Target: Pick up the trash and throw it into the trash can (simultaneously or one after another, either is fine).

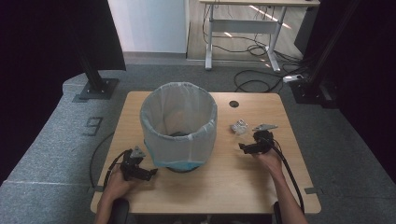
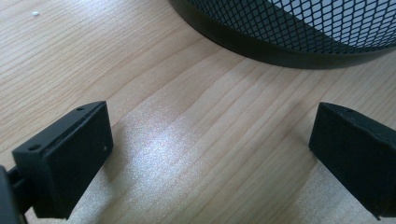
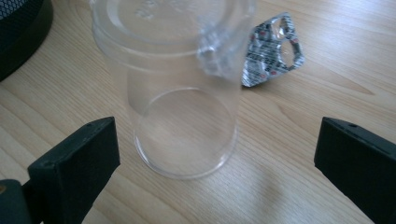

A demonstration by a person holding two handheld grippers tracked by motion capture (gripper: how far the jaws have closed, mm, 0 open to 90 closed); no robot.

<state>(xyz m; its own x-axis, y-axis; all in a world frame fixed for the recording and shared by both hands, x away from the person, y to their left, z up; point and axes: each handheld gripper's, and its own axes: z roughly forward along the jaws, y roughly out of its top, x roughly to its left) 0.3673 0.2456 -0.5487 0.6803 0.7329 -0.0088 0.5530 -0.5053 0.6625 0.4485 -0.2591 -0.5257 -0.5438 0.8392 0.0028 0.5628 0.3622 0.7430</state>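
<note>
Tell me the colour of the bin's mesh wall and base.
Black: the bin has black diamond mesh over a white liner and a solid black base rim, clearest in the left gripper view.

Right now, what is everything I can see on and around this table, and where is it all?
Light wooden table: one, mid-frame, with a dark cable hole near its far edge.
Black mesh waste bin with a pale bag liner: one, upright, centre-left on the table.
Clear plastic cup: one, lying on its side right of the bin, in front of the right tongs.
Crumpled silver blister pack: one, just beyond the cup.
White-legged desk: one, on the floor behind, with black cables under it.
Left tongs: black, open, near the bin's base.
Right tongs: black, open, facing the cup.
</note>
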